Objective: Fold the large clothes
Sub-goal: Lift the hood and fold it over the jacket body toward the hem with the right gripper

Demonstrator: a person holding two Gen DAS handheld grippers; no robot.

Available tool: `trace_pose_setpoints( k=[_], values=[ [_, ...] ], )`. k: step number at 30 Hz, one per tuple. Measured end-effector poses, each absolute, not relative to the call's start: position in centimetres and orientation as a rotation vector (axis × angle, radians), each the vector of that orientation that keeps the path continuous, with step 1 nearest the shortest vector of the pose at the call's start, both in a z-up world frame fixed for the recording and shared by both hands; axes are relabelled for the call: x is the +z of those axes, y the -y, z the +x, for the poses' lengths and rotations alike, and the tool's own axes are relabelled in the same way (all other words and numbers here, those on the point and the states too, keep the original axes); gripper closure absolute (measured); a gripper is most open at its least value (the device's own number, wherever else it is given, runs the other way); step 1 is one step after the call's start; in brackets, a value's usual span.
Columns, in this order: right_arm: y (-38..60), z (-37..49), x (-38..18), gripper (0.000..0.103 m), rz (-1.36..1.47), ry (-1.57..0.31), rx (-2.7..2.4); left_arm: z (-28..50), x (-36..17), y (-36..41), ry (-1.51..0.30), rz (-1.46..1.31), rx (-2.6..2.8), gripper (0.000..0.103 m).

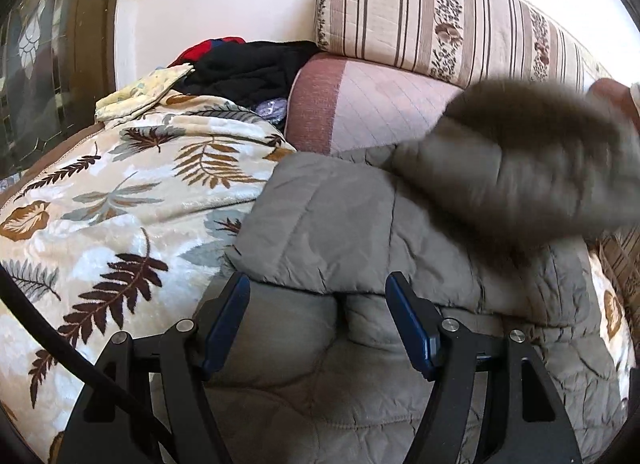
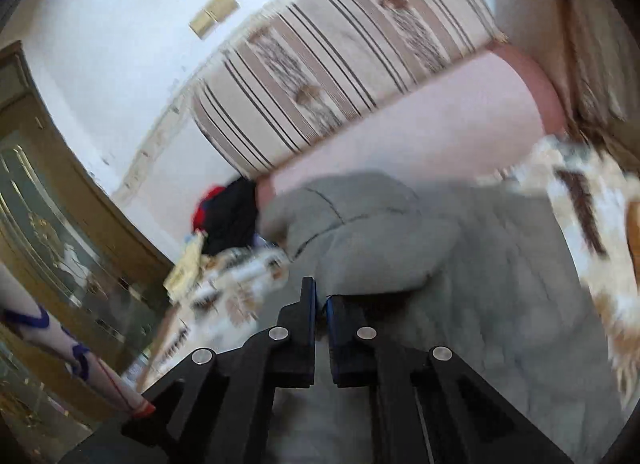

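- Grey quilted jacket (image 1: 360,224) lies spread on the leaf-print blanket (image 1: 100,204) on the sofa, its far edge against the pink seat cushion (image 1: 380,104), under the striped back cushion (image 1: 420,16).
- My left gripper (image 1: 318,284) is released: fingers wide apart, with a folded jacket edge lying in the gap. Pads not pressing on it as far as I can see, so nothing is held on this side.
- My right gripper (image 2: 320,300) is clenched, fingers nearly together. Right wrist view is blurred; a thin bit of grey fabric may be pinched at the tips, but I cannot tell for sure.
- In the left view a smeared grey mass (image 1: 540,156) of jacket, sleeve or side panel, is lifted over the body of the jacket. Reads as a fold-over in progress.
- Risk: if my right pinch is only on a thin outer layer, the padded fabric could slip out mid-swing and flop back unfolded.
- Risk: left side pins nothing, so pulling from the right could drag the whole jacket across the slick blanket instead of creasing it.
- Risk: bulky quilting springs back; fold may land crooked or bunch up near the pink cushion.
- Risk: the pile of dark and red clothes (image 1: 248,64) sits close behind the blanket; a wide swing could snag it.
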State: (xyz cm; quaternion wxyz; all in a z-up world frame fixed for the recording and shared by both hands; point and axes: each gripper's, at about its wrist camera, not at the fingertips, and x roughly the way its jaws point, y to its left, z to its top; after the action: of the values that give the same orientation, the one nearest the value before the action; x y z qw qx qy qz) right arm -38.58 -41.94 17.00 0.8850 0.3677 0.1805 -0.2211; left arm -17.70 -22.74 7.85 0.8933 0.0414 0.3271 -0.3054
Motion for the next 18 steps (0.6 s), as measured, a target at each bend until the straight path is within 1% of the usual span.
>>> trace_pose_setpoints(
  k=[5,9,11,18],
  values=[
    [42.1,-37.9,7.4,0.098,0.841,-0.564,-0.532,-17.8,8.0,23.2,-0.666,0.085,-0.651,0.034],
    [44.0,-36.8,2.2,0.098,0.883,-0.634,-0.586,-18.1,7.9,24.1,-0.66,0.107,-0.675,0.034],
    [44.5,-36.7,0.8,0.098,0.905,-0.636,-0.585,-18.1,8.1,24.6,-0.65,0.112,-0.692,0.034],
    [44.2,-37.2,-0.7,0.098,0.888,-0.624,-0.565,-18.2,9.0,28.9,-0.625,0.102,-0.794,0.034]
  ],
)
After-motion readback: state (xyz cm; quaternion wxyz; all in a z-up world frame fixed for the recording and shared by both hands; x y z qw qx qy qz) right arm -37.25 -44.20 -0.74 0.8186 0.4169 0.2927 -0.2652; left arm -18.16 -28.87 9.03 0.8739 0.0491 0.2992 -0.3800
